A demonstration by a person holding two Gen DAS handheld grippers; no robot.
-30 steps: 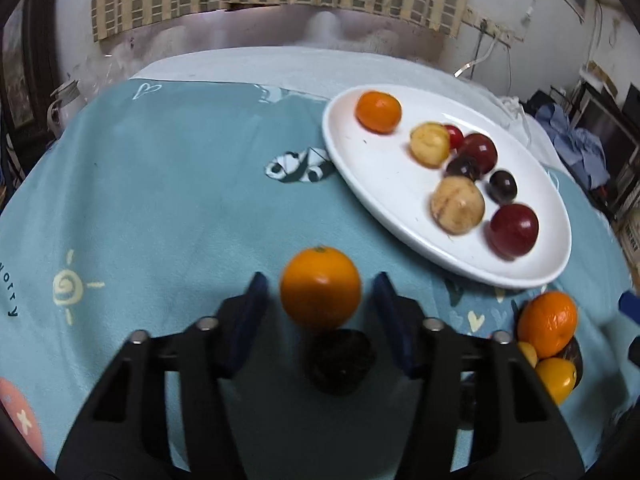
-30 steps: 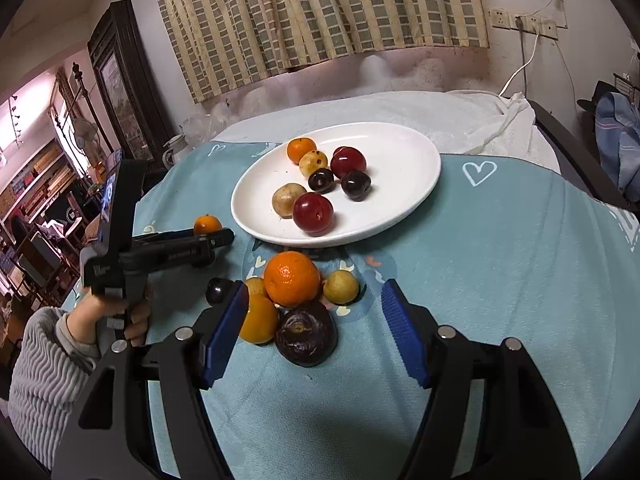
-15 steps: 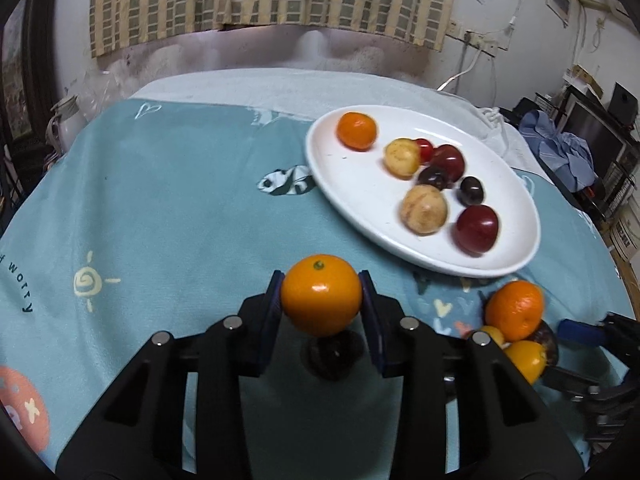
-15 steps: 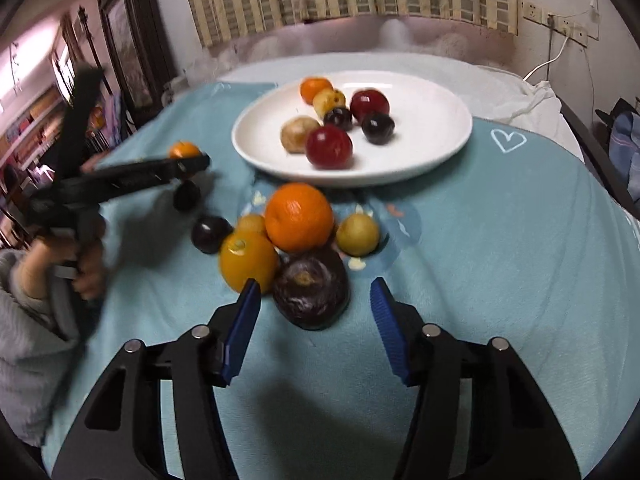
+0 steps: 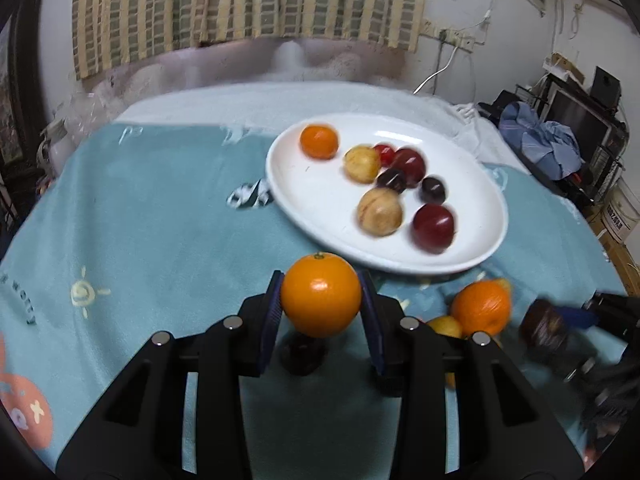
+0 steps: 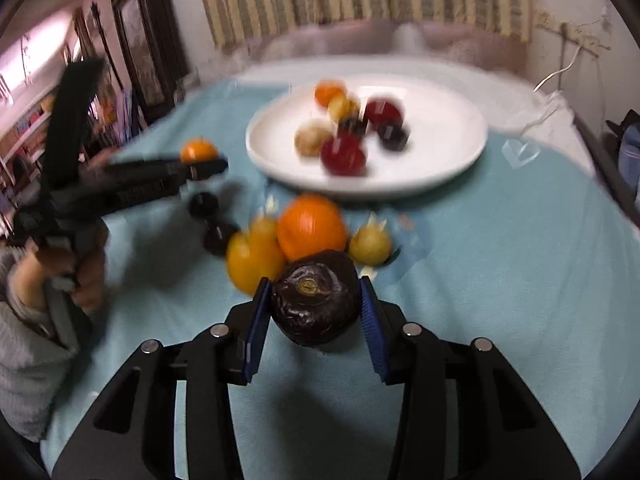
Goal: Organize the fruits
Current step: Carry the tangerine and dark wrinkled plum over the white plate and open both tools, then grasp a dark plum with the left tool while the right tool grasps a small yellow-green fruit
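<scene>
My left gripper is shut on an orange and holds it above the blue cloth, just short of the white plate. My right gripper is shut on a dark purple wrinkled fruit, lifted a little off the cloth. The plate holds an orange, two tan fruits, red plums and dark plums. In the right wrist view the left gripper with its orange shows at the left. A large orange and yellow fruits lie before the plate.
A small dark fruit lies on the cloth under my left gripper. Another yellow fruit lies right of the pile. The blue printed cloth covers the table. Curtains, a wall and clutter stand behind and to the right.
My left gripper has closed on the orange and lifted it toward the plate. My right gripper has closed on the dark purple fruit and raised it from the pile.
</scene>
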